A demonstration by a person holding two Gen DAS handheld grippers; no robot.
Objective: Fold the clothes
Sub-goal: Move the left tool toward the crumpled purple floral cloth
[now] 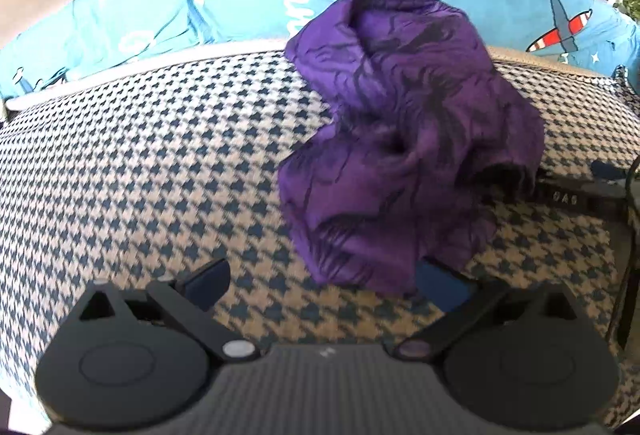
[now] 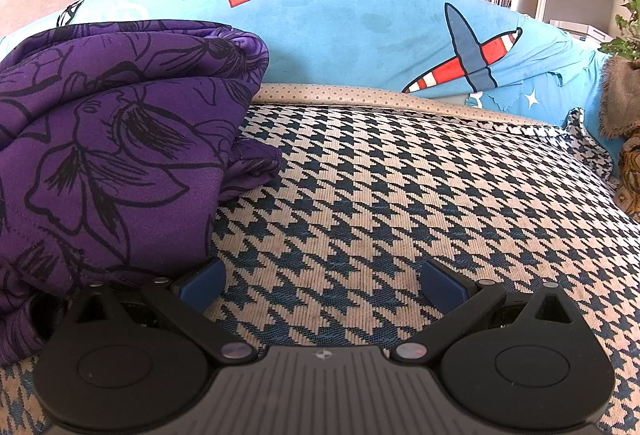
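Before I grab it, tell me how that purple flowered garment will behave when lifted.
The purple garment lies bunched in soft folds, so it will likely drape and unravel rather than hold shape. It looks thin, probably light. The houndstooth cover is textured, so dragging may snag slightly.

A purple garment (image 1: 404, 139) printed with black line-drawn flowers lies bunched in a loose, rumpled heap, not flat. In the left wrist view it fills the centre right of the frame, running from upper middle down toward the lower middle. In the right wrist view it fills the left side (image 2: 112, 139), folds stacked thickly.
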